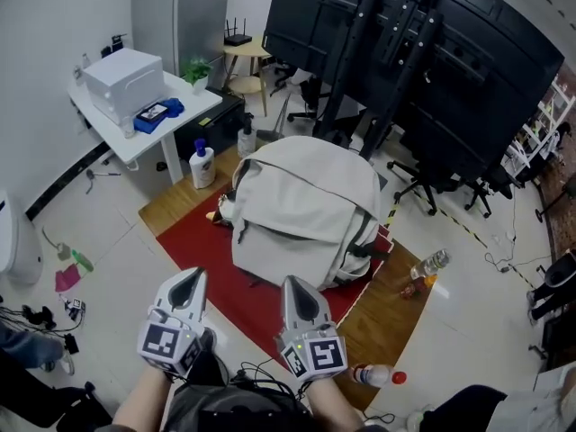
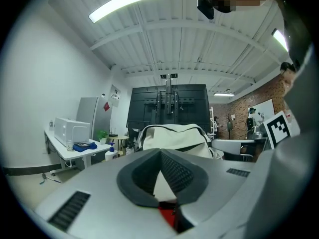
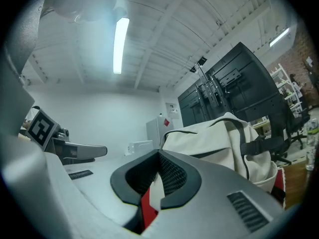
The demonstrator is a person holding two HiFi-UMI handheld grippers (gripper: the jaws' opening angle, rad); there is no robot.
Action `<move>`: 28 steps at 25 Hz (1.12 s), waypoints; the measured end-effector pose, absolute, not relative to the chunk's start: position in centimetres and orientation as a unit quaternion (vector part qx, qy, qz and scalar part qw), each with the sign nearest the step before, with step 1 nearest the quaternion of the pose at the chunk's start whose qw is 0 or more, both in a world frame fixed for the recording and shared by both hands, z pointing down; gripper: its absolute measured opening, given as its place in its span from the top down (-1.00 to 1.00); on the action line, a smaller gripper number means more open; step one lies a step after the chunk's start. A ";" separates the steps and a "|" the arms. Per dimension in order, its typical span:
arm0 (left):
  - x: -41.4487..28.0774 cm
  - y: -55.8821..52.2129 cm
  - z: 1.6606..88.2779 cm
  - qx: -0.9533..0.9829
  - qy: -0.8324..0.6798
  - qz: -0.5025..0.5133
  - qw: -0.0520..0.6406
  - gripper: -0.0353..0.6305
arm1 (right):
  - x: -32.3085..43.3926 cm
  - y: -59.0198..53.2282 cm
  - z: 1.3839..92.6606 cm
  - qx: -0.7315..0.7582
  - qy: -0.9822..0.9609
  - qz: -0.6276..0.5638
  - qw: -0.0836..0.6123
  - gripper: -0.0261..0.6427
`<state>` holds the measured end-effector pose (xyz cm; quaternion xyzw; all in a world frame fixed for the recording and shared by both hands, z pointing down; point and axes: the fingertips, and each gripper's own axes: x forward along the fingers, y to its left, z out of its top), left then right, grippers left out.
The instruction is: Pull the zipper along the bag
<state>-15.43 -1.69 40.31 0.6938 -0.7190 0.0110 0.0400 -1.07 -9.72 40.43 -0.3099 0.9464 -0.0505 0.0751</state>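
Note:
A cream backpack (image 1: 306,212) with dark zipper lines stands upright on a red mat (image 1: 216,259) on a low wooden table. Both grippers hover in front of it, near the table's close edge, apart from the bag. My left gripper (image 1: 189,286) points toward the bag's lower left; its jaws are shut with nothing between them. My right gripper (image 1: 297,292) sits just short of the bag's bottom edge, jaws shut and empty too. The left gripper view shows the backpack (image 2: 174,138) straight ahead beyond the closed jaws; in the right gripper view the backpack (image 3: 224,143) rises to the right.
A white desk (image 1: 148,106) with a white box stands at the left. A lotion bottle (image 1: 202,165) sits at the table's far left. Bottles (image 1: 427,266) lie on the wood at the right, another bottle (image 1: 378,374) near my right gripper. Black screens and office chairs stand behind.

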 end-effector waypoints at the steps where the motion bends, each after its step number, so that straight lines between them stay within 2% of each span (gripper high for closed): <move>1: -16.1 -2.3 40.3 0.697 -0.716 0.009 0.039 0.79 | -1.8 -10.1 40.4 -0.312 0.946 -0.048 0.073 0.90; 6: -19.3 -5.7 41.6 0.719 -0.692 0.023 0.065 0.79 | -5.9 -12.1 41.4 -0.321 0.944 -0.052 0.052 0.90; 12: -21.5 -11.9 44.1 0.774 -0.629 0.043 0.059 0.79 | -11.7 -14.6 43.0 -0.324 0.943 -0.068 0.020 0.90; 21: -21.9 -18.8 48.2 0.841 -0.531 0.080 0.068 0.78 | -14.7 -18.9 45.1 -0.363 0.927 -0.093 0.005 0.90; 22: -21.7 -19.2 48.5 0.848 -0.519 0.082 0.071 0.72 | -14.9 -19.2 45.4 -0.365 0.926 -0.098 0.006 0.90; 23: -21.6 -19.5 49.0 0.855 -0.506 0.086 0.075 0.52 | -15.0 -19.4 45.7 -0.368 0.924 -0.103 0.006 0.89; 28: -21.6 -20.7 50.6 0.875 -0.466 0.100 0.091 0.50 | -15.8 -19.9 46.5 -0.378 0.918 -0.118 -0.002 0.89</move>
